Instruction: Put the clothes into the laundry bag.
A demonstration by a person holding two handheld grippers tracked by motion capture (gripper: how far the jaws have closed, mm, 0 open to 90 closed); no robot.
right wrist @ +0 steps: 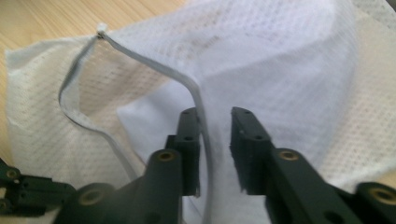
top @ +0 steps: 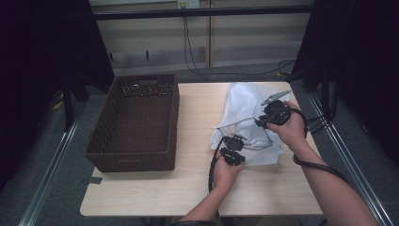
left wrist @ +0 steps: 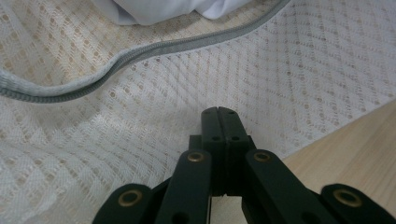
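Note:
A white mesh bag (top: 247, 101) with a grey zipper edge (right wrist: 88, 126) lies on the right half of the wooden table (top: 197, 117). My left gripper (top: 234, 139) is at the bag's near left corner. In the left gripper view its jaws stand shut (left wrist: 218, 112), tips resting on the mesh (left wrist: 140, 121); I cannot tell whether a layer is pinched. My right gripper (top: 259, 122) hovers over the bag's middle. Its jaws stand apart (right wrist: 215, 114), and the lifted zipper edge runs between them along one jaw's inner face, with a gap to the other jaw.
A dark brown woven basket (top: 174, 117) stands on the left half of the table. Bare tabletop lies between the basket and the bag and along the near edge. Cables (top: 193, 56) hang behind the table, and metal rails (top: 51, 165) run along both sides.

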